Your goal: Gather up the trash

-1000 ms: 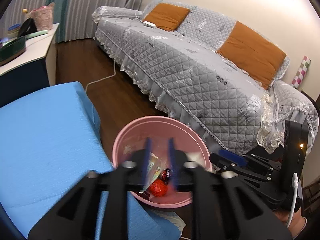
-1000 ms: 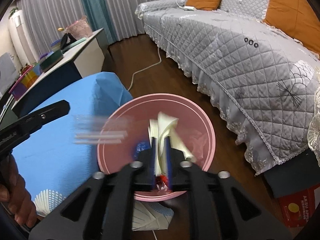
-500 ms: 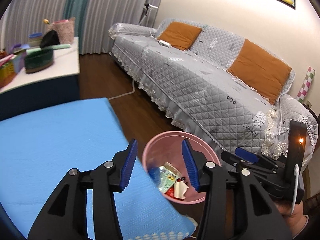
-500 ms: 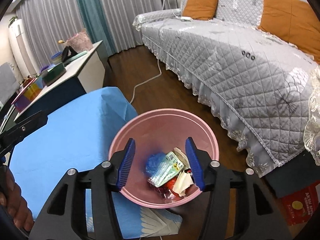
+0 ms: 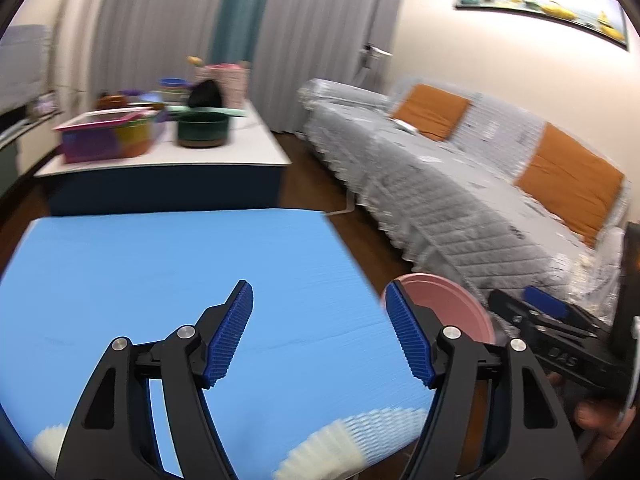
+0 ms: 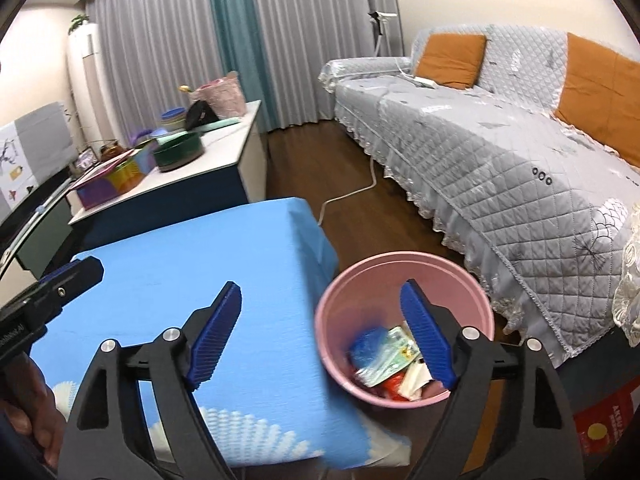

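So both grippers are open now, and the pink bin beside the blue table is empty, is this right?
Not quite: the pink bin is not empty. The right wrist view shows wrappers and paper lying in its bottom. The rest holds: the left gripper and right gripper are open, and the bin stands beside the blue table.

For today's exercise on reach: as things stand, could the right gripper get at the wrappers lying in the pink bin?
Probably yes. The right gripper is open above the pink bin, and nothing covers the wrappers.

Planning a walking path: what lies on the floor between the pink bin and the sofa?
Bare wood floor between the pink bin and sofa, per the right wrist view.
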The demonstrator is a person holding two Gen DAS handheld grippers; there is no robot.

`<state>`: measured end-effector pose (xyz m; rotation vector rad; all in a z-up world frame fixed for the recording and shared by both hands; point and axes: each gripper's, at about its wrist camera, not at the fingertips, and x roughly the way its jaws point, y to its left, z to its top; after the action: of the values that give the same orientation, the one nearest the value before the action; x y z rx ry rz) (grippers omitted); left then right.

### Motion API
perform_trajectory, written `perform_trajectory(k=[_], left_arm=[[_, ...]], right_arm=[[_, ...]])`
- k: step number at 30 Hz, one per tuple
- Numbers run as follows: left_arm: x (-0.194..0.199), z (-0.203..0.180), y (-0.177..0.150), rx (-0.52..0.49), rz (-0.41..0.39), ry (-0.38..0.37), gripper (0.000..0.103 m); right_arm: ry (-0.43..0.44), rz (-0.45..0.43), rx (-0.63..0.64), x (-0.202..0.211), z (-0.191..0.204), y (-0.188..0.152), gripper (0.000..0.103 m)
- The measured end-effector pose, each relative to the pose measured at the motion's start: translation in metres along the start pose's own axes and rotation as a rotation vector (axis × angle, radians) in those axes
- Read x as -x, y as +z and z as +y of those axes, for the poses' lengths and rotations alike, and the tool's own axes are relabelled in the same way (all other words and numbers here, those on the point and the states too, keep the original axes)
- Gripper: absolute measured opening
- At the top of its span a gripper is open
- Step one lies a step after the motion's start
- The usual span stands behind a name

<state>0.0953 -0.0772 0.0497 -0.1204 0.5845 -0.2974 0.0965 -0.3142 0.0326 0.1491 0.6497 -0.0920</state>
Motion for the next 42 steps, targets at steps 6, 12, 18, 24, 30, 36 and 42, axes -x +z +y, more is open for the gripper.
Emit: perform_trajectory(k=[6, 12, 18, 24, 30, 36, 42], left_arm=[[0.036, 0.038, -0.025, 0.027, 0.004, 0.156, 0.070], [0.071, 0.062, -0.045, 0.047, 0.002, 0.234, 0.070], [0.096, 0.082, -0.075, 0.047, 0.055, 0.309, 0.077], [0.106, 0.089, -0.084, 0.064, 0.050, 0.322, 0.078], [0.101, 0.087, -0.085, 0.067, 0.055, 0.308, 0.078], [0.098, 0.083, -0.088, 0.070, 0.061, 0.304, 0.078], [0.095, 0.081, -0.088, 0.079, 0.069, 0.303, 0.078]], right_arm=[[0.004, -0.026, 0.055, 0.027, 0.051, -0.022, 0.089], [0.012, -0.022, 0.087, 0.049, 0.092, -0.051, 0.091], [0.004, -0.035, 0.137, 0.064, 0.118, -0.072, 0.094], [0.002, -0.007, 0.174, 0.063, 0.134, -0.088, 0.094], [-0.009, 0.009, 0.175, 0.056, 0.135, -0.090, 0.094], [-0.020, 0.018, 0.152, 0.052, 0.129, -0.089, 0.094], [-0.023, 0.017, 0.133, 0.051, 0.122, -0.088, 0.094]])
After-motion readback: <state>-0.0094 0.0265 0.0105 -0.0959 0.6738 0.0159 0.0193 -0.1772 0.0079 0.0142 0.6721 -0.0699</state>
